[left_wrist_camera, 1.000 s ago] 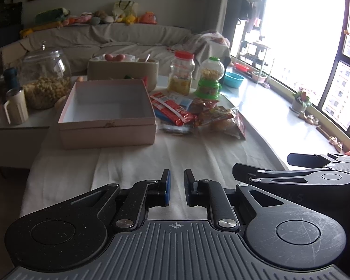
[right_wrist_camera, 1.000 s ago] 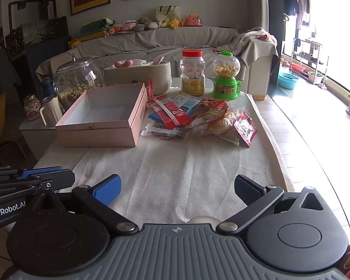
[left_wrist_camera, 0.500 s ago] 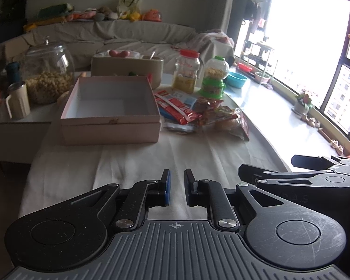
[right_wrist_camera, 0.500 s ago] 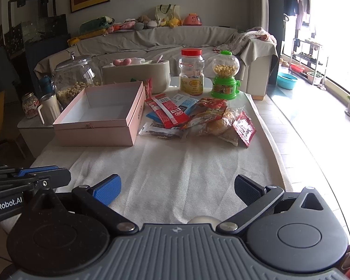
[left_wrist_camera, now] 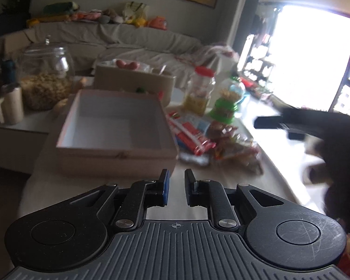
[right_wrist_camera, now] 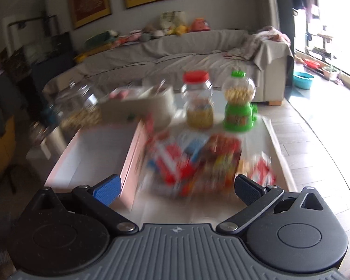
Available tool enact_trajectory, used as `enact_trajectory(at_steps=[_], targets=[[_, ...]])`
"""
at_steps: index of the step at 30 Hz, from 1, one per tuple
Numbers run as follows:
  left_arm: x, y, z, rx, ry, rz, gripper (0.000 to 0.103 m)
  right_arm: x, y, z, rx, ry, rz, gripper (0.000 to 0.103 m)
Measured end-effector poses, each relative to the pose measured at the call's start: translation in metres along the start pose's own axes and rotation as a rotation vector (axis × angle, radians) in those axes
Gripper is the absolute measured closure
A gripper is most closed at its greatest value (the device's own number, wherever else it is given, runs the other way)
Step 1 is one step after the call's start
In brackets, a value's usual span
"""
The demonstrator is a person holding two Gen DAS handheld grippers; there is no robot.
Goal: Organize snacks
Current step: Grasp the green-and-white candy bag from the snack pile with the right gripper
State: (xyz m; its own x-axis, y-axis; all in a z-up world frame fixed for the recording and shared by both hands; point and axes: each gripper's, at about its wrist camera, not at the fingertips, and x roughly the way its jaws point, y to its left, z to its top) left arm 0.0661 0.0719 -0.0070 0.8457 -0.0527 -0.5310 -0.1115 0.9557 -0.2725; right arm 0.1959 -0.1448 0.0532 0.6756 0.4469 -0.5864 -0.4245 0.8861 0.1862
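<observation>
Left gripper [left_wrist_camera: 174, 184]: jaws nearly together, nothing between, aimed at the empty pink box [left_wrist_camera: 115, 126]. Snack packets [right_wrist_camera: 198, 163] heaped on the cloth just right of the box. Right gripper [right_wrist_camera: 176, 187]: jaws wide apart, empty, pile straight ahead. Right hand looks nearer; likely first pick.
</observation>
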Motion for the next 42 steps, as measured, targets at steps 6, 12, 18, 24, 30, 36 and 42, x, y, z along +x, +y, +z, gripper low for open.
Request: enact_trajectory(at_steps=[6,12,18,24,30,36,42], targets=[[0.027,0.035,0.019,-0.077,0.029,-0.099,0.086,0.119,0.03,0.083,0.051,0.117,0.026,0.0],[0.032,0.075,0.023,-0.089,-0.011,-0.077,0.086,0.245,0.111,0.112,-0.071,0.26,-0.047,0.0],[0.028,0.114,0.016,-0.144,-0.045,-0.071,0.086,0.326,0.13,0.12,-0.012,0.374,-0.139,0.01],[0.033,0.136,0.012,-0.206,-0.026,-0.069,0.086,0.346,0.115,0.115,0.07,0.414,-0.127,0.042],[0.04,0.139,0.009,-0.224,-0.004,-0.073,0.086,0.3,0.086,0.119,0.069,0.333,-0.075,0.056],[0.045,0.12,0.004,-0.18,0.029,-0.095,0.086,0.219,0.037,0.117,0.079,0.236,-0.053,0.056],[0.055,0.087,-0.002,-0.101,0.099,-0.133,0.086,0.128,-0.002,0.053,0.006,0.362,0.036,0.056]])
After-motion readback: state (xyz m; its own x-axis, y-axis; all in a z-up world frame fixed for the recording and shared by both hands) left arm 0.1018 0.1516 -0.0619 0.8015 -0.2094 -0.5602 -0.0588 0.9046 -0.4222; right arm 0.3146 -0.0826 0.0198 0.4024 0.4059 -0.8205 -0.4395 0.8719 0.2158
